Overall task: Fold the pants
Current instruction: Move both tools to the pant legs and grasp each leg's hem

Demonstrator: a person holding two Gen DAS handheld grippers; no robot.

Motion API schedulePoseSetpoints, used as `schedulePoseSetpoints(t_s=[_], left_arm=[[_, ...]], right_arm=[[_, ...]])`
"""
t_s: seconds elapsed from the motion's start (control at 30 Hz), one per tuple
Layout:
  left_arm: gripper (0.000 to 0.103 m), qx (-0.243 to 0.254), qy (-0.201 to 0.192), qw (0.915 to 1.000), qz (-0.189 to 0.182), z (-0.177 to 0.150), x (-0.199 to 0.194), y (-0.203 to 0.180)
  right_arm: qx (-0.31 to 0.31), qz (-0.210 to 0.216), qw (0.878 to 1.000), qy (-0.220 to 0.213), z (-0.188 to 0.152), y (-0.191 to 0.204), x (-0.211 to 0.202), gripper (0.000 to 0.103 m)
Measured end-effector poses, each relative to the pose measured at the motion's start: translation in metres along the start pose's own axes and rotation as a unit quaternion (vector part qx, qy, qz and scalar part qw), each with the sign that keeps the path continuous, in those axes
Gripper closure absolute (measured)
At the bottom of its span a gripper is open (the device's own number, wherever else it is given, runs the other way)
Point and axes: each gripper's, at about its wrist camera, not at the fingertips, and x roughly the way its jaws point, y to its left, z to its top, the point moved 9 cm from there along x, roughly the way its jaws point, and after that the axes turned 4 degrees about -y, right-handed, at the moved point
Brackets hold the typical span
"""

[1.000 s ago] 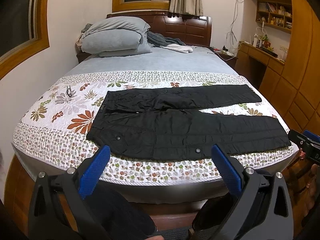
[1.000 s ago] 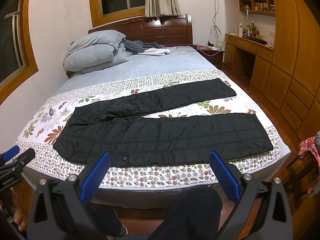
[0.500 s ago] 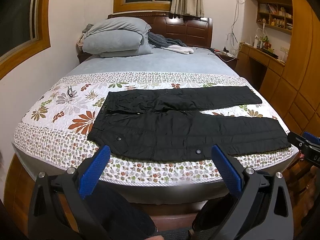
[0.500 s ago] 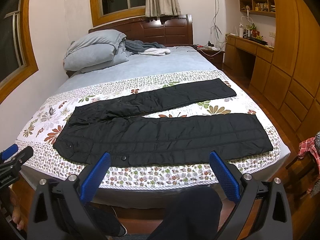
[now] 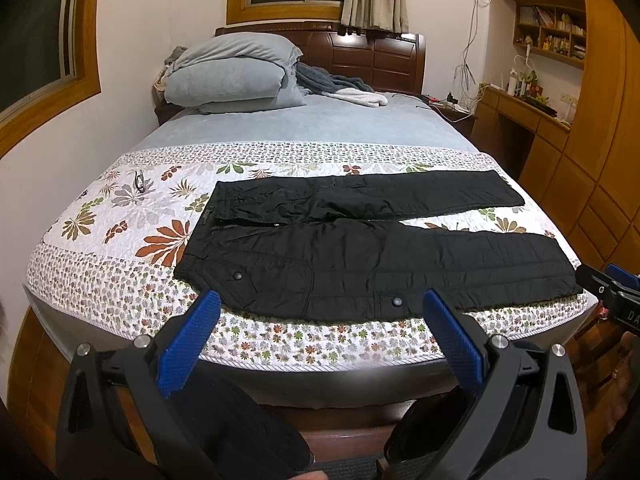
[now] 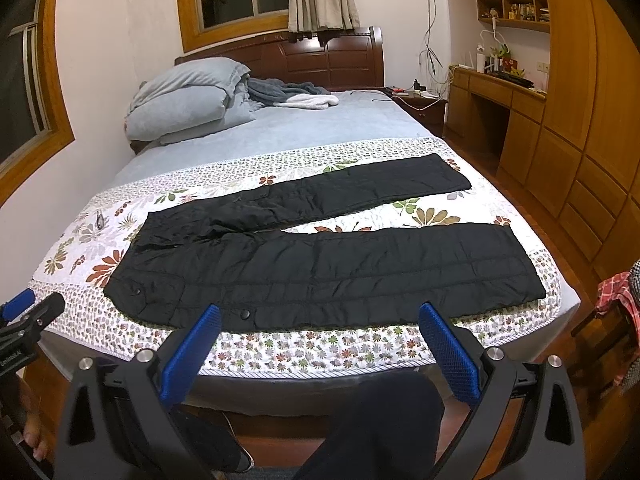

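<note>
Black quilted pants (image 5: 360, 252) lie flat on the floral quilt (image 5: 120, 216) across the foot of the bed, waist to the left, both legs spread to the right; they also show in the right wrist view (image 6: 320, 264). My left gripper (image 5: 320, 332) is open and empty, held in front of the bed's near edge, below the waist half. My right gripper (image 6: 318, 340) is open and empty, in front of the near leg. Neither touches the pants.
Grey pillows (image 5: 232, 76) and a crumpled blanket (image 5: 340, 88) lie at the headboard. Glasses (image 5: 139, 181) rest on the quilt at the left. A wooden desk and cabinets (image 6: 560, 140) line the right wall. My legs stand between grippers and bed.
Both grippers have crept slightly toward the bed. The pants have not moved and both grippers stay open.
</note>
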Motion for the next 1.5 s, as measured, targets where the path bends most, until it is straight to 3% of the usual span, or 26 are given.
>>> schedulePoseSetpoints(t_s=[0.7, 0.77, 0.83, 0.87, 0.93, 0.97, 1.0, 1.13, 1.17, 1.23, 1.27, 1.3, 1.43, 1.5], left_arm=[[0.003, 0.001, 0.002, 1.0, -0.001, -0.002, 0.003, 0.001], [0.003, -0.001, 0.005, 0.9999, -0.013, -0.005, 0.007, 0.002], [0.002, -0.017, 0.029, 0.9976, -0.06, -0.012, 0.025, 0.007], [0.002, -0.026, 0.051, 0.9949, -0.083, -0.018, 0.037, 0.01], [0.003, -0.082, 0.121, 0.9774, -0.153, -0.037, 0.074, 0.027], [0.003, -0.098, 0.137, 0.9711, -0.169, -0.042, 0.087, 0.036], [0.003, -0.121, 0.156, 0.9666, -0.163, -0.049, 0.11, 0.06], [0.003, -0.154, 0.158, 0.9695, -0.108, -0.053, 0.167, 0.137], [0.003, -0.169, 0.163, 0.967, -0.099, -0.055, 0.179, 0.155], [0.003, -0.226, 0.197, 0.9472, -0.112, -0.065, 0.207, 0.188], [0.003, -0.266, 0.219, 0.931, -0.12, -0.073, 0.221, 0.204], [0.003, -0.288, 0.223, 0.9234, -0.121, -0.078, 0.23, 0.214], [0.003, -0.327, 0.21, 0.9138, -0.117, -0.078, 0.252, 0.239], [0.003, -0.351, 0.204, 0.9032, -0.138, -0.075, 0.261, 0.24]], right_arm=[[0.001, -0.003, 1.0, 0.003, -0.004, -0.003, 0.002, 0.003], [0.002, -0.005, 1.0, 0.003, -0.003, -0.004, 0.004, 0.003], [0.003, -0.002, 1.0, -0.002, -0.002, -0.008, 0.008, 0.003], [0.005, 0.005, 1.0, 0.001, -0.003, -0.012, 0.015, 0.003], [0.016, 0.023, 0.999, 0.017, -0.006, -0.02, 0.031, 0.003], [0.028, 0.035, 0.999, 0.03, -0.01, -0.029, 0.045, 0.003], [0.034, 0.036, 0.998, 0.038, -0.013, -0.035, 0.054, 0.003], [0.06, 0.034, 0.994, 0.079, -0.033, -0.074, 0.1, 0.003], [0.079, 0.036, 0.991, 0.097, -0.041, -0.09, 0.117, 0.003], [0.109, 0.04, 0.987, 0.114, -0.052, -0.11, 0.134, 0.003], [0.13, 0.035, 0.983, 0.125, -0.059, -0.125, 0.145, 0.003], [0.142, 0.034, 0.981, 0.13, -0.064, -0.135, 0.151, 0.003], [0.195, 0.042, 0.97, 0.142, -0.076, -0.163, 0.169, 0.003], [0.215, 0.046, 0.965, 0.143, -0.079, -0.173, 0.173, 0.003]])
